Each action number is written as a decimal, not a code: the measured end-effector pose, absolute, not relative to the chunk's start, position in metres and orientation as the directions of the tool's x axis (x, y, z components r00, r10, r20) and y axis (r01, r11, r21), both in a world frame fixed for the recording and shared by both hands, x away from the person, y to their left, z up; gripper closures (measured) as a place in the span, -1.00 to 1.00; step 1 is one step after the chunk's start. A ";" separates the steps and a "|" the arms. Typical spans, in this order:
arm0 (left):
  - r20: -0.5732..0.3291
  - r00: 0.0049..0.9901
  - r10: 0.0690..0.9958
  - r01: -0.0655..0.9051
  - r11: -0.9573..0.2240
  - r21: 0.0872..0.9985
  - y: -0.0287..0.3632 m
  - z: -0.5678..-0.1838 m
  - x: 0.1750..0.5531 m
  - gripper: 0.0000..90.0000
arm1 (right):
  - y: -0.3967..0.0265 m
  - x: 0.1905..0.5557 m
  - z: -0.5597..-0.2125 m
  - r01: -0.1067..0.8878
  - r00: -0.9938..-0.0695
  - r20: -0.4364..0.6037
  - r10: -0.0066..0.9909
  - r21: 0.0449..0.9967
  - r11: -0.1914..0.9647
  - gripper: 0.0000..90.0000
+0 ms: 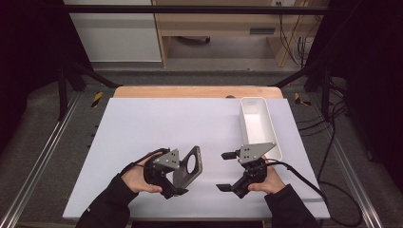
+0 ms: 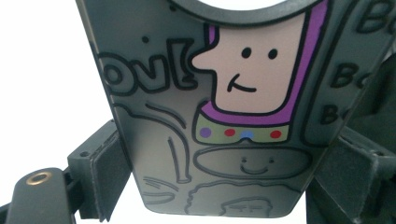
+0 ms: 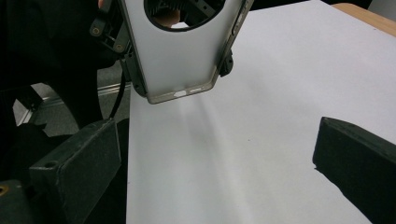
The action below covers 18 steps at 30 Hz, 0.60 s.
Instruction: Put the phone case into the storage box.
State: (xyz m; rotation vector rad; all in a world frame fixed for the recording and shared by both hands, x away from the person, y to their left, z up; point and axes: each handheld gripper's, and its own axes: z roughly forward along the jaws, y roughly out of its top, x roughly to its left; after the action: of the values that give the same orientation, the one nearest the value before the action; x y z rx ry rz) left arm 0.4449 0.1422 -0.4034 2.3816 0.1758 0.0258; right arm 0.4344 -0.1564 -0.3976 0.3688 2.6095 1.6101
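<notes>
A phone case [image 2: 210,116], its grey back printed with a cartoon face in a purple hood, stands pinched between the fingers [image 2: 109,179] of the left gripper [image 1: 173,183], gripped by its two long edges. On the high view it is held upright above the white surface [image 1: 157,128], at about 7 o'clock from the surface's middle, its round camera cutout uppermost and well off the sheet.

At 5 o'clock the right gripper [image 1: 227,172] hangs with its fingers [image 3: 77,170] spread wide and nothing between them, pointed toward the case; its own camera looks straight at the case's pale inner face [image 3: 182,60], which sits just beyond them.

Judged from this, the pick-up is done and the case is secure in one hand. What is left looks like a hand-over or a placing, most likely into the white bin [image 1: 259,126], which lies apparently empty at 2 o'clock, near the surface's right edge.

Room is generous: the whole middle and far half of the surface lies bare, and nothing stands between the two grippers. The tight spots are the near edge, right under both hands, and the bin's narrow mouth, with the wooden far edge [image 1: 190,91] beyond it at 12 o'clock.
</notes>
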 end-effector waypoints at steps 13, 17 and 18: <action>-0.054 0.988 0.144 0.136 -0.653 0.745 0.145 -0.416 0.443 -0.74 | -0.155 0.433 -0.403 0.185 -0.967 0.093 0.238 0.897 0.402 -0.97; -0.066 0.989 0.130 0.135 -0.649 0.748 0.144 -0.417 0.443 -0.74 | -0.155 0.434 -0.405 0.191 -0.965 0.100 0.243 0.901 0.390 -0.97; -0.062 0.990 0.128 0.131 -0.648 0.751 0.143 -0.417 0.443 -0.74 | -0.154 0.433 -0.405 0.191 -0.965 0.099 0.243 0.901 0.391 -0.97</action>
State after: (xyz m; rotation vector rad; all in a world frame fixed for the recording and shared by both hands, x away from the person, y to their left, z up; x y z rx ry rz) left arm 0.4429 0.1435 -0.4166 2.2818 0.1794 -0.0035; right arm 0.4333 -0.1539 -0.4055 0.4027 2.5785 1.6592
